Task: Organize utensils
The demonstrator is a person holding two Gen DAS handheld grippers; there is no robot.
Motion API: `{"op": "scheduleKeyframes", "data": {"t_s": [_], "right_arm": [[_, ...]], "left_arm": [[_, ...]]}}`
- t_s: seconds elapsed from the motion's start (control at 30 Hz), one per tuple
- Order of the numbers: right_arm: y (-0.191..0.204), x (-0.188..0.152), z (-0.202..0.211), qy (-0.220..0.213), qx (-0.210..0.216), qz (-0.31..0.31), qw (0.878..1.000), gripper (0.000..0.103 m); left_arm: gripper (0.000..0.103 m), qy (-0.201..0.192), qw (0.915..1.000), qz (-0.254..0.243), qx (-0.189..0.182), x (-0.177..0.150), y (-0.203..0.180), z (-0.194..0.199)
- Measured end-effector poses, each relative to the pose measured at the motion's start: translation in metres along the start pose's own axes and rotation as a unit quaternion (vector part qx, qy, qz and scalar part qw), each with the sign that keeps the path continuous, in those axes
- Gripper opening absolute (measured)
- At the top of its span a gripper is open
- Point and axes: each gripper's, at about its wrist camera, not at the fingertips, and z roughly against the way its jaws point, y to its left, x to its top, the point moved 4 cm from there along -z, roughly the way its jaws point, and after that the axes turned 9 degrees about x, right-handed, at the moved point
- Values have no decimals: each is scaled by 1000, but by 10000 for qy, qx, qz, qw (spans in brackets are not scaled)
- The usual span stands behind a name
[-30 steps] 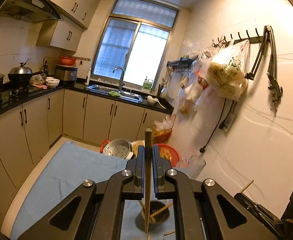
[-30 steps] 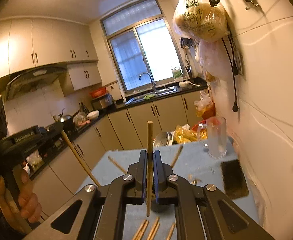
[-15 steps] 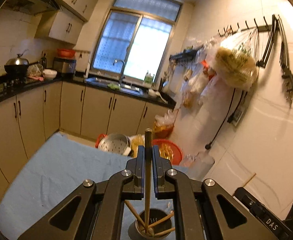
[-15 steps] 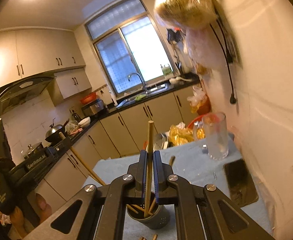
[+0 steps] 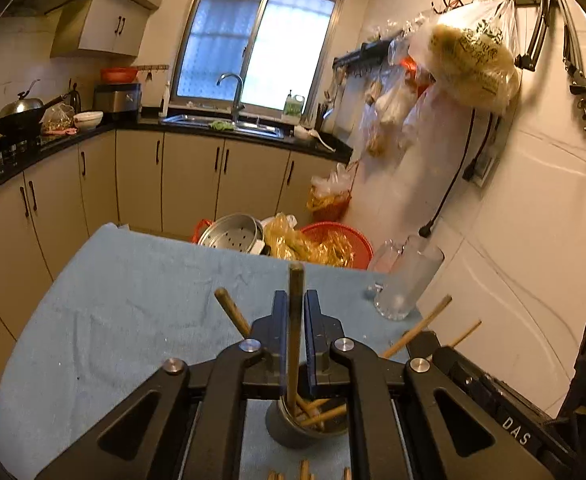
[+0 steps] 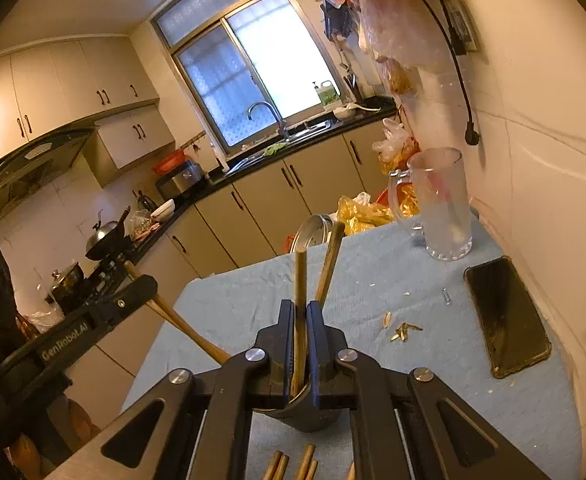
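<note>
A grey utensil cup stands on the blue cloth and holds several wooden chopsticks. My left gripper is shut on an upright chopstick whose lower end is inside the cup. My right gripper is shut on another chopstick, its lower end also in the cup. More chopsticks lie on the cloth in front of the cup. The left gripper shows at the left of the right wrist view.
A glass mug stands at the table's far right by the wall, with a black phone nearer. Small scraps lie on the cloth. Beyond the table edge are a steel steamer pot and a red basket.
Both grippers have come down over the cup. The lower ends of both held chopsticks have gone into it.
</note>
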Motion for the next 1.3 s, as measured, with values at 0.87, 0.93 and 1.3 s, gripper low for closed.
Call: {"op": "scheduleKeyframes", "data": {"t_s": [0.87, 0.93, 1.3], "right_arm": [[47, -139, 148, 390, -572, 420, 9967, 60], [46, -146, 154, 452, -559, 436, 9965, 60], [55, -154, 176, 404, -664, 497, 9957, 60]], "left_arm": [[65, 786, 9945, -253, 651, -134, 69, 147], [65, 770, 9946, -252, 643, -138, 70, 154], [65, 752, 9952, -350, 513, -144, 66, 173]]}}
